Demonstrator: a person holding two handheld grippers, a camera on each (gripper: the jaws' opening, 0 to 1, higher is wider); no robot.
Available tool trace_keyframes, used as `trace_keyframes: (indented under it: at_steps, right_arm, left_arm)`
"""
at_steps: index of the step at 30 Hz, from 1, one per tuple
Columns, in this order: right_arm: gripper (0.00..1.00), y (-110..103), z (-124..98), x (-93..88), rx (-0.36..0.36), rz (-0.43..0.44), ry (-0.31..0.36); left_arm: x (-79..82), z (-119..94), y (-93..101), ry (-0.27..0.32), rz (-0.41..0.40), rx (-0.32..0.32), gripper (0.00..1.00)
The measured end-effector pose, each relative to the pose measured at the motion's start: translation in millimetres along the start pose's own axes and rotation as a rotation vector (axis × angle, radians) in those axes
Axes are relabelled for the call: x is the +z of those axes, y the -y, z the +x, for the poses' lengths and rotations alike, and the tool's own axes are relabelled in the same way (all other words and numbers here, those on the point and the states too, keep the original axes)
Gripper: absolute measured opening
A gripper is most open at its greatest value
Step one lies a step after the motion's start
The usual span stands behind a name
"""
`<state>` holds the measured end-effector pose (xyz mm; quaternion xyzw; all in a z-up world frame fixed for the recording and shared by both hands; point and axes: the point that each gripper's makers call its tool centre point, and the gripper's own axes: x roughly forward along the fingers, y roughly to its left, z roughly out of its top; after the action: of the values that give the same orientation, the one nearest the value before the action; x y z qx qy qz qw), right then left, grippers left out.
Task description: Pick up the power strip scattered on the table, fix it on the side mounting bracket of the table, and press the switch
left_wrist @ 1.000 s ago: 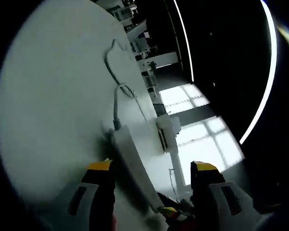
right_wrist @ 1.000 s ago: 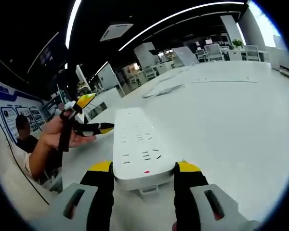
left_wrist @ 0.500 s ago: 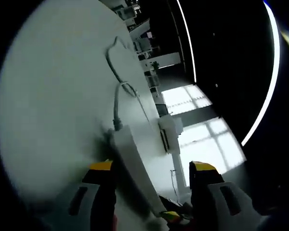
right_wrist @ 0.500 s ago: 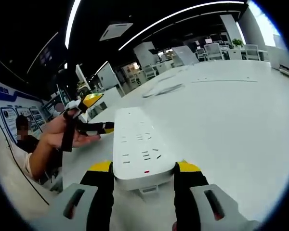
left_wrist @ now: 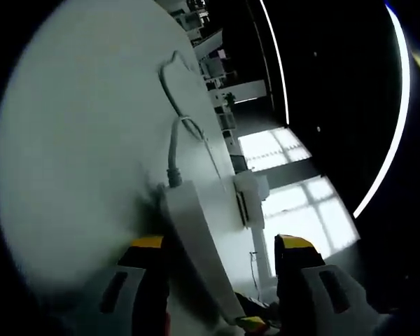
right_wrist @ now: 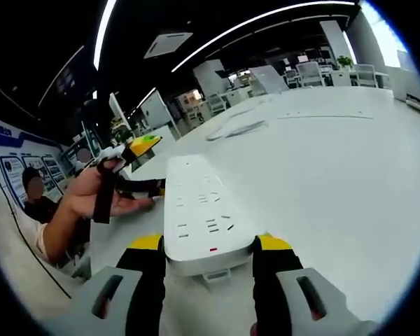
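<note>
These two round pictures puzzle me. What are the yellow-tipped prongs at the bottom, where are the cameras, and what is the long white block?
There is no robot here: a person holds a two-jaw tool in each hand, and a fisheye camera rides on each tool, looking forward along its jaws. The yellow-tipped prongs are those jaws.

In the right gripper view, the right gripper has its jaws on either side of the near end of a white power strip, which lies on a big white table. At the left of that view the person's hand holds the other tool.

The left gripper view is tilted, so the table looks like a wall. The left gripper has its jaws apart around the same strip, seen edge-on, with its grey cable trailing away. A small white bracket sits at the table's edge.
</note>
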<state>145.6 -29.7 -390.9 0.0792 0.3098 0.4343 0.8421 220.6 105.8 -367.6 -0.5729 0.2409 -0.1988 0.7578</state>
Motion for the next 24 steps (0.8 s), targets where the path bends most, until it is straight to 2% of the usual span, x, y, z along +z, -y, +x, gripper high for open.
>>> trace_keyframes:
  at_steps: [6,14,24]
  right_arm:
    - [0.45,0,0,-0.6,-0.001,-0.004,-0.002]
    - [0.45,0,0,-1.4,-0.002,-0.004,-0.005]
    - [0.45,-1,1,-2.5,-0.006,-0.012,-0.010]
  left_arm:
    - [9.3,7,-6.3,0.030,-0.014,0.018,0.61]
    - [9.0,9,-7.6,0.028,-0.018,0.027,0.60]
    - [6.5,11,-12.0,0.014,-0.045,0.043,0.52]
